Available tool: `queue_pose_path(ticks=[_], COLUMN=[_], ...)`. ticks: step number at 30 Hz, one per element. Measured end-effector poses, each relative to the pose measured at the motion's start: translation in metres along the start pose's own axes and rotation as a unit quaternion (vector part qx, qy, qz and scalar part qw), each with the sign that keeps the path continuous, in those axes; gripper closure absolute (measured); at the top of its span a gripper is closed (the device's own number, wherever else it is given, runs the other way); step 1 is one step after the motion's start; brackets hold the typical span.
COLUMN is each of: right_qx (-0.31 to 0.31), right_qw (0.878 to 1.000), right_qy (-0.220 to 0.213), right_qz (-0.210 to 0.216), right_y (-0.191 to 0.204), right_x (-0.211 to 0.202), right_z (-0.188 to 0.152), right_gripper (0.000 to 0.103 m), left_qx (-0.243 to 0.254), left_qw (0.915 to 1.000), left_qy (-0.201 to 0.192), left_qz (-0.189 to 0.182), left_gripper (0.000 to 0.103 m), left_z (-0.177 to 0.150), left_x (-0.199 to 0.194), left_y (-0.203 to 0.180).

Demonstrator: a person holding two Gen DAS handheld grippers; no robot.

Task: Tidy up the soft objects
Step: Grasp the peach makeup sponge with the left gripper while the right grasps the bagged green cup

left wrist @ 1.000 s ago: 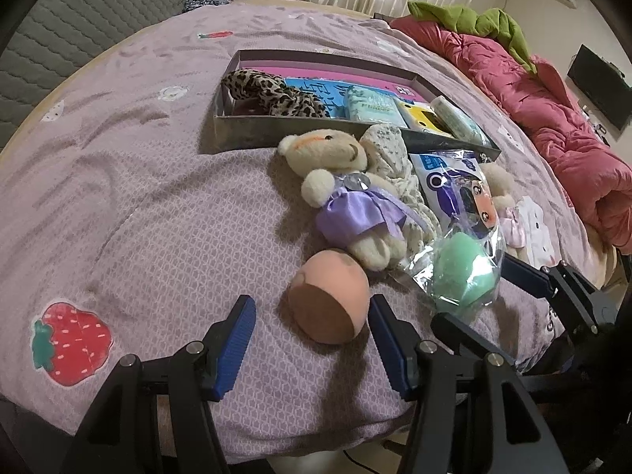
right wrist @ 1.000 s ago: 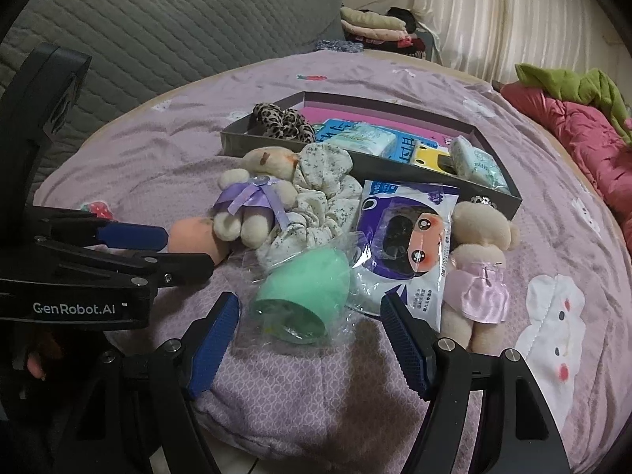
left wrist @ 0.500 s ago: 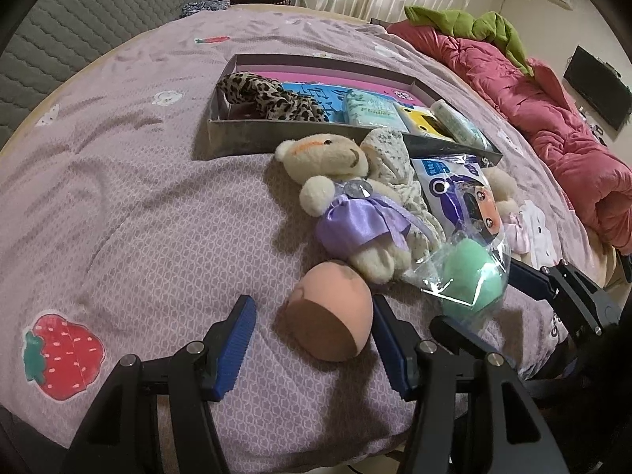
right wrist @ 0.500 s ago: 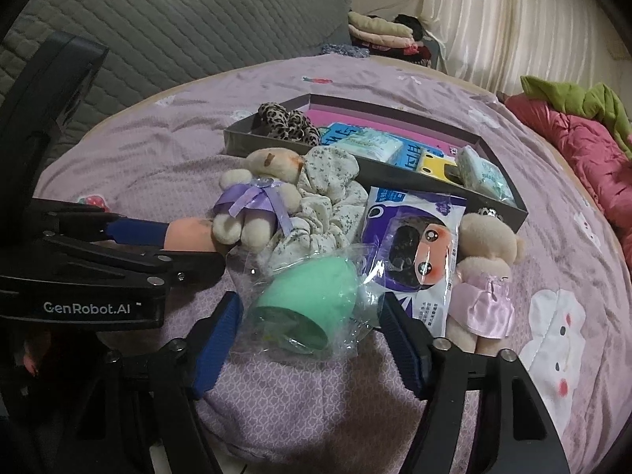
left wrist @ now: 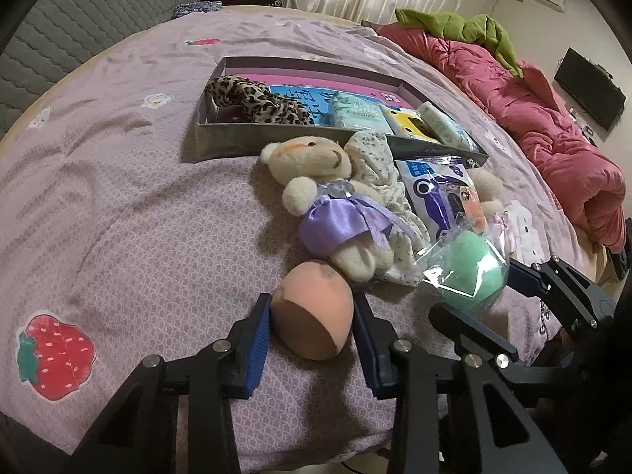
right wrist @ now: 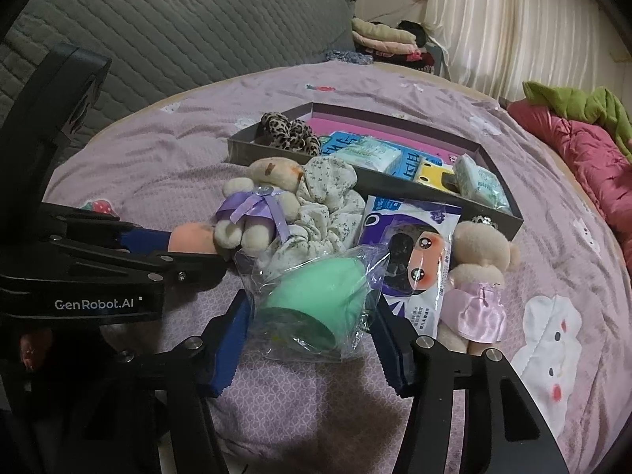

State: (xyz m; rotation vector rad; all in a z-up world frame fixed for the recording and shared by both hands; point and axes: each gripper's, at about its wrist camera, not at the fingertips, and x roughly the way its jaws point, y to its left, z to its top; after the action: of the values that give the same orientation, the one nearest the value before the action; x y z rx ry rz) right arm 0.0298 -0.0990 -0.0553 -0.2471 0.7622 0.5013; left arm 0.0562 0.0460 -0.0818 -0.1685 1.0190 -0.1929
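Observation:
An orange egg-shaped sponge (left wrist: 312, 328) lies on the lilac bedspread (left wrist: 138, 217). My left gripper (left wrist: 311, 304) is closing on it, and both blue pads meet its sides. To its right, a green sponge in a clear bag (right wrist: 316, 300) sits between the fingers of my right gripper (right wrist: 308, 308). Those jaws are closing too; the pads reach the loose plastic but do not squeeze the sponge. A bear in a purple dress (left wrist: 328, 205), a floral scrunchie (left wrist: 379, 166), a wipes pack (right wrist: 410, 252) and a bear in a pink dress (right wrist: 478, 276) lie just beyond.
A shallow grey box (left wrist: 276, 138) further back holds a leopard scrunchie (left wrist: 252, 98) and several tissue packs. A red duvet (left wrist: 533, 118) lies along the bed's right side, and a grey quilted headboard (right wrist: 177, 31) rises at the left. The bed's front edge is just under both grippers.
Both pairs of jaws have narrowed. The left pads came in against the orange sponge; the right pads came in to the green sponge's bag. Nothing on the bed has shifted.

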Motion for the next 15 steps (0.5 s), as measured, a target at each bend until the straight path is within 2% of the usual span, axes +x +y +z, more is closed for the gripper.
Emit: queue_pose_path(ticks=[15], right_qx=[-0.005], right_qw=[1.000], right_qy=[-0.023], right_qz=[0.005], right_y=[-0.001], right_x=[-0.017], right_z=[0.002], right_gripper=[0.043], left_qx=[0.002], left_qw=[0.9999], left_qy=[-0.009], left_qz=[0.011], left_gripper=[0.064], left_z=[-0.003], left_x=[-0.016], left_y=[-0.004])
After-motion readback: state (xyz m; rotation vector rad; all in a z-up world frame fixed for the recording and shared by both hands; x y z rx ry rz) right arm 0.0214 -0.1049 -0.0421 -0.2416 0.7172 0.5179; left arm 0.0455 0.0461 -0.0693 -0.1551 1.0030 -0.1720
